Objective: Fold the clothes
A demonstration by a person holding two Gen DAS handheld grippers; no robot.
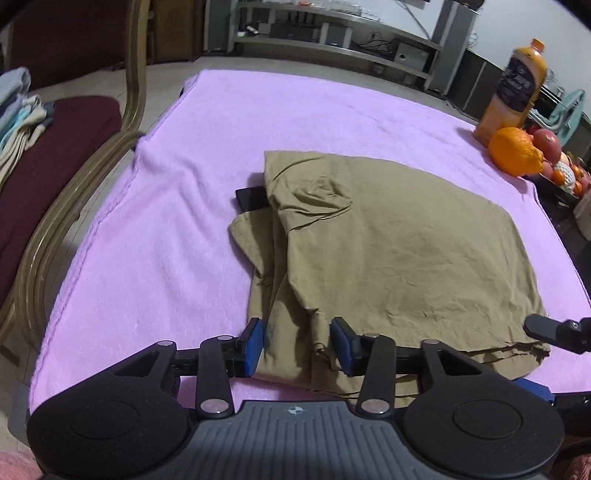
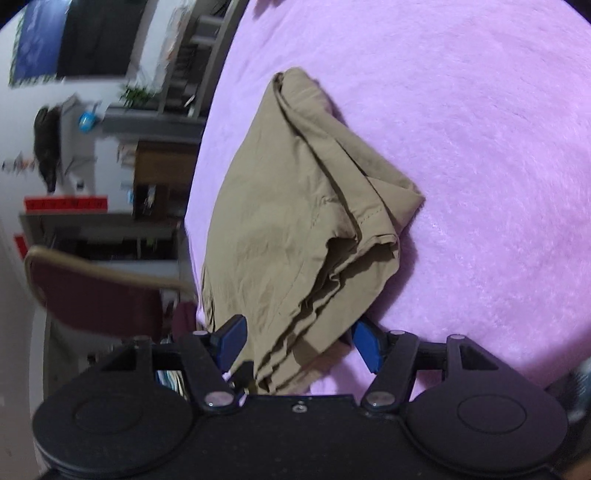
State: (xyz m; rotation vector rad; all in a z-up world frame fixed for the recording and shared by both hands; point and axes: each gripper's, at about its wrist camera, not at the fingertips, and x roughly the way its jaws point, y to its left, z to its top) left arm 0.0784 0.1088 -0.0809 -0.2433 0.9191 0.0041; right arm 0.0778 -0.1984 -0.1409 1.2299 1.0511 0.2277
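Note:
A khaki garment [image 1: 388, 251] lies folded in layers on the pink towel-covered table [image 1: 192, 206]. My left gripper [image 1: 299, 347] is open at the garment's near-left corner, its blue pads [image 1: 254, 345] on either side of a bunched fold. My right gripper [image 2: 299, 341] is also open and straddles the stacked edge of the same garment [image 2: 295, 221]. In the left wrist view the right gripper [image 1: 535, 360] shows at the garment's near-right corner. A small black piece [image 1: 251, 197] pokes out from under the garment's far-left edge.
An orange juice bottle [image 1: 517, 88] and a tray of oranges and apples [image 1: 524, 155] sit at the table's far right corner. A cane chair with a maroon cushion [image 1: 55, 155] stands to the left, holding a pile of clothes [image 1: 18, 110]. Shelves [image 1: 332, 33] line the back.

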